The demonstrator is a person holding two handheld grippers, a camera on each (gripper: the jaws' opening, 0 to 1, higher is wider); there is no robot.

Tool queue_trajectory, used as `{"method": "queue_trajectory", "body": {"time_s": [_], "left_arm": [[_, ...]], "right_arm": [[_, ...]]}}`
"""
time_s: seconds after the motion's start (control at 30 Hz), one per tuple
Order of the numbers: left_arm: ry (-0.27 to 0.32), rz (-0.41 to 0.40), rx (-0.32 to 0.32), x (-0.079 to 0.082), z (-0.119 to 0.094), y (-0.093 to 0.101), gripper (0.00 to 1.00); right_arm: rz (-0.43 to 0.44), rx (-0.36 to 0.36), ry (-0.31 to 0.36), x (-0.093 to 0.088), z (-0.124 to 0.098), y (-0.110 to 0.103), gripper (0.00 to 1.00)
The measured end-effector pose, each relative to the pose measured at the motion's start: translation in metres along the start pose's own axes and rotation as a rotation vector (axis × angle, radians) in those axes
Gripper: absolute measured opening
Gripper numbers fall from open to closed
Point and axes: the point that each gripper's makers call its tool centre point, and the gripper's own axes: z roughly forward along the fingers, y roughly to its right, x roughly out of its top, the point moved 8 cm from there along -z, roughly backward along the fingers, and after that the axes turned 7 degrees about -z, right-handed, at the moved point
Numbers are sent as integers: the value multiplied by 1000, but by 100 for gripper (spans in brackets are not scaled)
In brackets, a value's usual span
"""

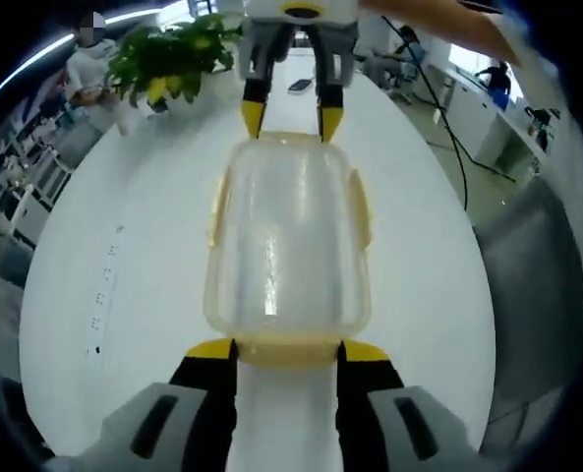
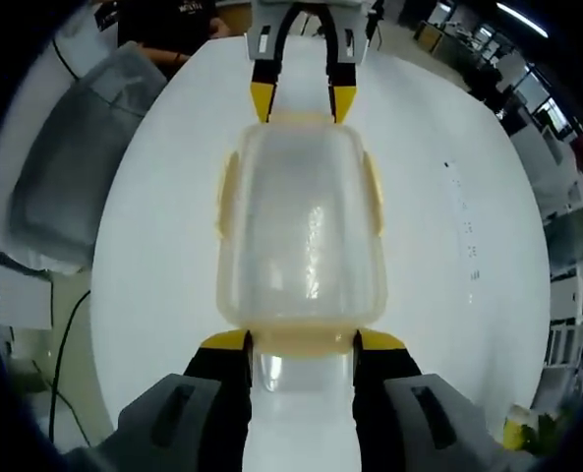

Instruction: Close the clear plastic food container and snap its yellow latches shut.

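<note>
The clear plastic food container lies lengthwise on the round white table, its lid resting on top. Yellow latches run along both long sides, and an end latch sits at each short end. My left gripper is open, its yellow-tipped jaws straddling the near end latch at the container's corners. My right gripper is open in the same way at the opposite end. Each gripper faces the other across the container: the right gripper, the left gripper.
A green plant stands at the table's far left edge, with a seated person behind it. A small dark flat object lies beyond the right gripper. Socket markings dot the tabletop. A grey covered shape stands beside the table.
</note>
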Motion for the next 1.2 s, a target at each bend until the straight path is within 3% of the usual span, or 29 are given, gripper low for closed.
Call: {"method": "queue_trajectory", "body": {"time_s": [0.17,0.6,1.2], "left_arm": [[-4,15,-2,23,9,-2,34],[-7,2,-24,62,45,2,34],[-35,-15,-25,74,61,5,34]], "right_arm": [[15,-7,-8,-19,-8,-1,37],[11,15,-63,-66,-15,-6,37],[2,47,-121,-86,3,-7,37]]}}
